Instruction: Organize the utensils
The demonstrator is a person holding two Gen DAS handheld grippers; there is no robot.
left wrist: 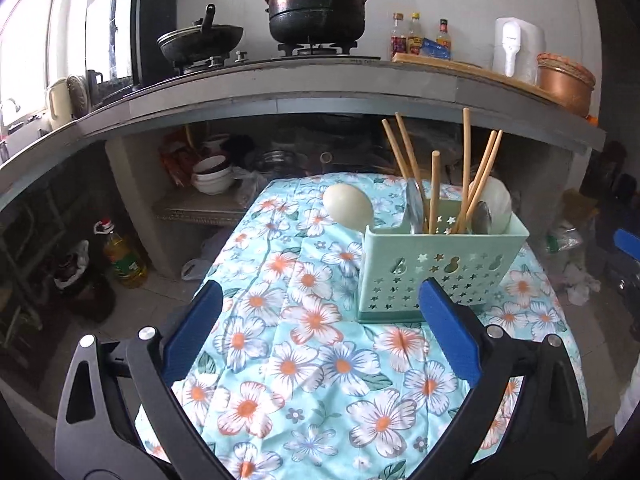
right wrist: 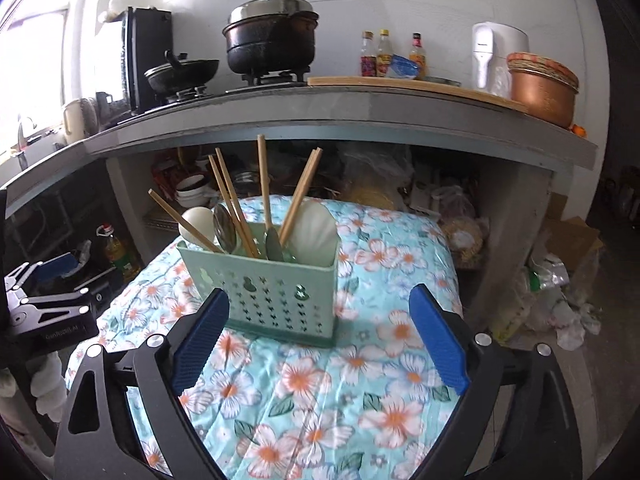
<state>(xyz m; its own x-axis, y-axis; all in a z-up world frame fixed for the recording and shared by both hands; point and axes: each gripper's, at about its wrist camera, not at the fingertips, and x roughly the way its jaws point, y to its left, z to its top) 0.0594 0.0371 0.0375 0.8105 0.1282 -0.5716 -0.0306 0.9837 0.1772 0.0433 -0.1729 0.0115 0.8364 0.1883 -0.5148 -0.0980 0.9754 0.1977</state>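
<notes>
A pale green perforated utensil caddy (left wrist: 440, 268) stands upright on the counter, which is draped in a turquoise floral cloth (left wrist: 304, 360). In the right wrist view the caddy (right wrist: 264, 292) sits toward the far half of the cloth (right wrist: 320, 400), with star and gourd-shaped cutouts across its front wall.

Inside it, wooden chopsticks (left wrist: 466, 172) stand tilted at different angles, fanning out above the rim; the right view shows them (right wrist: 262, 184) spread from left to right across the caddy. A metal spoon (right wrist: 224, 222) stands bowl-up among them, a white plastic ladle-like spoon (left wrist: 347, 204) leans out over the caddy's left end, and a broad white rice paddle (right wrist: 316, 228) stands at the right end. A second metal utensil (right wrist: 274, 246) sits low near the middle; which compartment each occupies cannot be told.

The left tongs (left wrist: 320, 304) are spread wide with nothing between the blue pads, their right pad overlapping the caddy's lower front in the picture. The right tongs (right wrist: 320, 308) are likewise apart and empty, just short of the caddy.

Behind, a higher kitchen ledge carries a black stockpot (left wrist: 318, 8) with a steel lid, a wok (left wrist: 200, 40), sauce bottles (left wrist: 416, 36) and a copper-coloured pot (left wrist: 564, 88).
</notes>
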